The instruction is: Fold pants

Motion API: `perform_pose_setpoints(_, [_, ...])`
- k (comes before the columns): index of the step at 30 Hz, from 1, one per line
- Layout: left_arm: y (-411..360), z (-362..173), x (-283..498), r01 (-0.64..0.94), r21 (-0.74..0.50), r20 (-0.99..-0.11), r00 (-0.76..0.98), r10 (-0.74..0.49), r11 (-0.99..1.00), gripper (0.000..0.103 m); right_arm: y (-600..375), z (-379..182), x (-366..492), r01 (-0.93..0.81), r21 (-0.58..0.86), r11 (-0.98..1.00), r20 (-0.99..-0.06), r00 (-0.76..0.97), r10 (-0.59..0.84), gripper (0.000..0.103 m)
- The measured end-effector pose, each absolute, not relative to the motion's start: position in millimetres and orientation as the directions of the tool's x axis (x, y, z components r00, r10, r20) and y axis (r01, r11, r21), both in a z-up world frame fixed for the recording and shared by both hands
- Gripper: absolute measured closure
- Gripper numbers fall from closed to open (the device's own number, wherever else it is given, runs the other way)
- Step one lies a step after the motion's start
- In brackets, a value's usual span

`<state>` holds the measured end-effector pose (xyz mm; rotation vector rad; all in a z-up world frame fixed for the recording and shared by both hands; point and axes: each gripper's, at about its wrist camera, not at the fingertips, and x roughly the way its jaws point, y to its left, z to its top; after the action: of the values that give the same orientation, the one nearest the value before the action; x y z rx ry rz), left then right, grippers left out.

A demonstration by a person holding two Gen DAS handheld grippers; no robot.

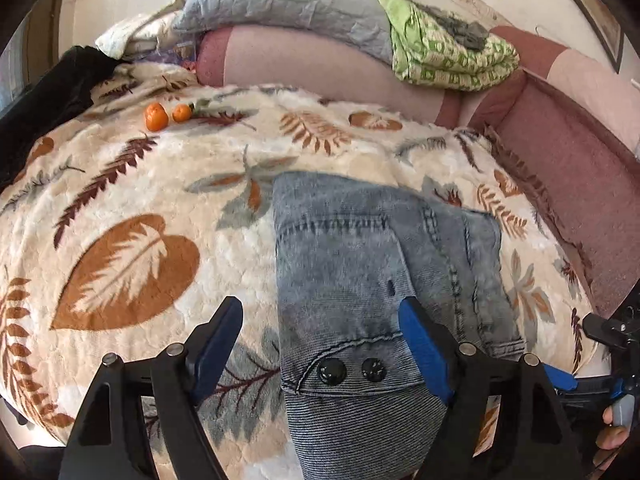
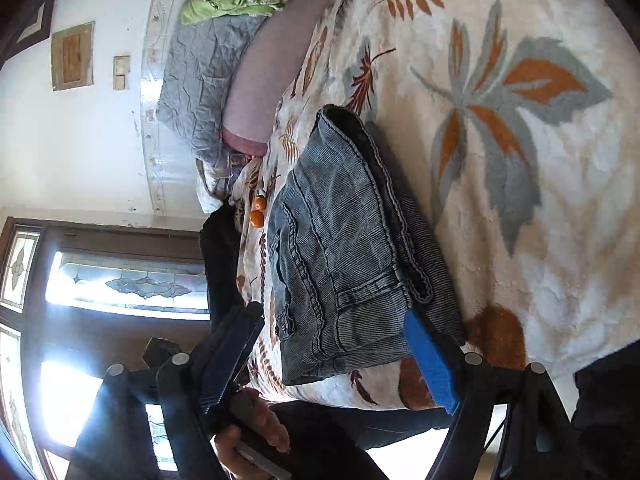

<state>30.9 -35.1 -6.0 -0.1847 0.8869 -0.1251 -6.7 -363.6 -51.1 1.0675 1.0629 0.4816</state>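
From the left wrist, the folded pants (image 1: 372, 276) lie on the leaf-print blanket (image 1: 132, 208) covering the bed, waistband and two dark buttons (image 1: 352, 370) nearest the camera. The left tool (image 1: 320, 332) is spread wide with nothing in its grip; its right finger (image 1: 424, 344) rests over the denim and its left finger over bare blanket. Two oranges (image 1: 166, 115) sit far back, near a grey pillow (image 1: 288, 0) and a green quilt (image 1: 448, 48).

From the right wrist, the pants (image 2: 340, 252) lie in a stacked fold near the blanket's (image 2: 540, 208) edge. The right tool (image 2: 332, 340) is also wide open, holding nothing, one blue finger (image 2: 430, 356) against the fold's corner. The oranges (image 2: 257, 212) lie beyond the pants.
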Motion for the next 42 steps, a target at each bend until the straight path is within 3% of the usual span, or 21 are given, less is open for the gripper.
perform_pose_setpoints(4, [-25,-44,40,-0.006,-0.292,-0.760,0.608,-0.228,0.956,0.014,-352,-62,-4,0.199,0.877,0.438,-0.480,0.419,0.771,0.021])
perform_pose_setpoints(12, [-23,-38,35,-0.005,-0.300,-0.760,0.605,-0.236,0.954,0.014,-343,-71,15,0.269,0.813,0.517,-0.581,0.440,0.685,0.021])
perform_pose_setpoints(17, [-25,-39,35,0.001,-0.285,-0.758,0.613,-0.226,0.959,0.014,-345,-76,28,0.308,0.800,0.514,-0.599,0.448,0.664,0.021])
perform_pose_setpoints(18, [-25,-39,35,-0.001,-0.284,-0.758,0.613,-0.223,0.959,0.014,-343,-73,30,0.298,0.787,0.541,-0.615,0.447,0.649,0.027])
perform_pose_setpoints(19, [-25,-39,35,-0.001,-0.280,-0.757,0.615,-0.220,0.960,0.014,-341,-71,29,0.289,0.770,0.569,-0.634,0.444,0.632,0.056])
perform_pose_setpoints(20, [-26,-39,34,0.001,-0.276,-0.757,0.616,-0.218,0.961,0.014,-339,-70,28,0.278,0.772,0.572,-0.631,0.440,0.638,0.076])
perform_pose_setpoints(21, [-26,-39,34,0.002,-0.269,-0.756,0.619,-0.212,0.963,0.014,-337,-67,25,0.268,0.773,0.575,-0.628,0.444,0.638,0.084])
perform_pose_setpoints(26, [-26,-37,32,0.005,-0.254,-0.752,0.628,-0.201,0.967,0.013,-327,-31,5,0.159,0.724,0.671,-0.645,0.501,0.577,0.087])
perform_pose_setpoints(29, [-29,-29,26,0.015,-0.239,-0.735,0.651,-0.191,0.971,0.013,-326,-59,9,0.194,0.623,0.758,-0.748,0.432,0.504,0.087])
perform_pose_setpoints(32, [-36,-12,11,0.023,-0.145,-0.674,0.730,-0.116,0.989,0.013,-335,-71,8,0.196,0.671,0.715,-0.715,0.428,0.553,0.083])
perform_pose_setpoints(36, [-47,-33,22,0.027,-0.049,-0.753,0.655,-0.055,0.998,0.012,-338,-34,4,0.148,0.551,0.821,-0.781,0.439,0.445,0.071])
perform_pose_setpoints(39, [-45,-30,23,0.019,-0.050,-0.752,0.657,-0.050,0.999,0.010,-340,10,8,0.089,0.529,0.844,-0.741,0.533,0.408,0.065])
perform_pose_setpoints(42, [-46,-30,22,0.016,-0.041,-0.750,0.660,-0.041,0.999,0.010,-318,41,32,-0.036,0.518,0.855,-0.706,0.546,0.451,0.040])
